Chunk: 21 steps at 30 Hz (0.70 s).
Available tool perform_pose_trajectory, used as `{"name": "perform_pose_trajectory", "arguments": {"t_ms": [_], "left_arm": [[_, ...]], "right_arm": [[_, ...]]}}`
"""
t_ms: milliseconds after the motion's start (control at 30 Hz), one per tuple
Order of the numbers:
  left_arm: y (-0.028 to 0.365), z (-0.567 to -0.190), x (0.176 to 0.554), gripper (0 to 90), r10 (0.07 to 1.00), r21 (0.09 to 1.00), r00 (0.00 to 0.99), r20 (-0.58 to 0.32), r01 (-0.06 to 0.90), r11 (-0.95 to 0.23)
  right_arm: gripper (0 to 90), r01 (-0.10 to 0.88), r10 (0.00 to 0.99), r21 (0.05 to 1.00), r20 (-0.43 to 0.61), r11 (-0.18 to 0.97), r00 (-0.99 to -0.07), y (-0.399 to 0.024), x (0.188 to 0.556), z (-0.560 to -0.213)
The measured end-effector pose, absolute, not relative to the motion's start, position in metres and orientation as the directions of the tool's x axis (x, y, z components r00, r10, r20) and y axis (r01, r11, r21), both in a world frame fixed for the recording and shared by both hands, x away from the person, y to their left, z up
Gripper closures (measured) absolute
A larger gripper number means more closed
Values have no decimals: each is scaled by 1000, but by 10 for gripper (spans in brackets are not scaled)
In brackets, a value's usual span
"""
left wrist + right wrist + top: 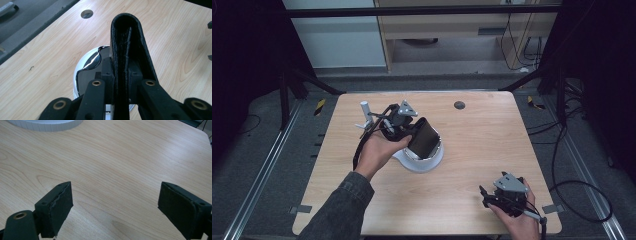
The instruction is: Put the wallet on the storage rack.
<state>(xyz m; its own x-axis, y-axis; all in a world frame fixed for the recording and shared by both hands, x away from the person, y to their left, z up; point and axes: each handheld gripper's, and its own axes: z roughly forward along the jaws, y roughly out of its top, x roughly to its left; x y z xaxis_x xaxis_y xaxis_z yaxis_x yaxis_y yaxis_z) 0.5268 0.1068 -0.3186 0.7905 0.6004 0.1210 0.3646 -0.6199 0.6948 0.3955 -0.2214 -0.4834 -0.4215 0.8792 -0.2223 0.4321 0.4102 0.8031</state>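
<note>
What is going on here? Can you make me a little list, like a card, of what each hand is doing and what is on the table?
Left gripper: shut on a black folded wallet, holding it by its edge over the bowl
Wallet: flat, dark, tilted, its lower end dipping into the bowl
Bowl: white outside, shiny inside, near the middle of the table
Right gripper: open, holding nothing, resting at the near right corner
Table: light wood, with a small round hole near the far edge
</note>
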Motion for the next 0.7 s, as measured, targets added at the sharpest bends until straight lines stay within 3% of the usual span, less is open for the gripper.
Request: {"name": "perform_pose_trajectory", "arguments": {"t_ms": [700], "left_arm": [[109,-322,531,787,627,696,771,111,390,-603]], "right_arm": [[123,439,878,798,-222,413,-423,-221,395,-484]]}}
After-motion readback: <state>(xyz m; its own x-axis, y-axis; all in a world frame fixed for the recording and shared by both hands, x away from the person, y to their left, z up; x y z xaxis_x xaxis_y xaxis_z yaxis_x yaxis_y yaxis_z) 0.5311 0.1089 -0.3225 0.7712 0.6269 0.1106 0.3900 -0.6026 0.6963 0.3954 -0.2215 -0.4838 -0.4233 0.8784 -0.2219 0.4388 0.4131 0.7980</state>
